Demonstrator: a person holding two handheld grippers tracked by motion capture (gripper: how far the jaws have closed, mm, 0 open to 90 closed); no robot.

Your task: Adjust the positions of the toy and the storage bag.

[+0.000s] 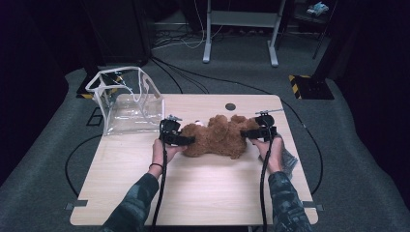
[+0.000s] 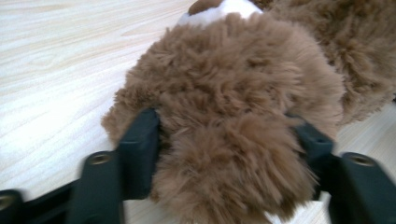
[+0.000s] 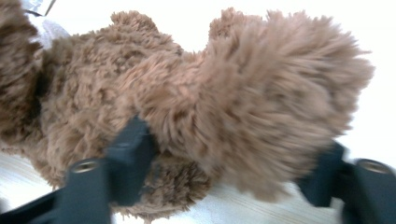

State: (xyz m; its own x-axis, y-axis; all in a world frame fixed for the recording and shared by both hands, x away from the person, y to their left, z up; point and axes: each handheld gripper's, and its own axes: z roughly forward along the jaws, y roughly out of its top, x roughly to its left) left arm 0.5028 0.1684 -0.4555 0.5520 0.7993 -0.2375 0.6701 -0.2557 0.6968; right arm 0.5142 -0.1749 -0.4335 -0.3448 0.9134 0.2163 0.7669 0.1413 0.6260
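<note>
Gripping the plush teddy bear (image 1: 218, 137) mid-frame: left claw (image 1: 189, 140) and right claw (image 1: 244, 134) both pinch its limbs; next, lifting together toward the clear bag (image 1: 126, 100) at upper left.

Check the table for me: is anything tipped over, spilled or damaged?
Nothing stands out. The brown teddy bear lies on the table with the left tool and right tool on its two ends. The clear bag stands upright and open at the back left corner.

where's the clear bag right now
In the high view the clear bag stands at the table's far left corner, just left of the brown plush toy and beyond the left claw.
</note>
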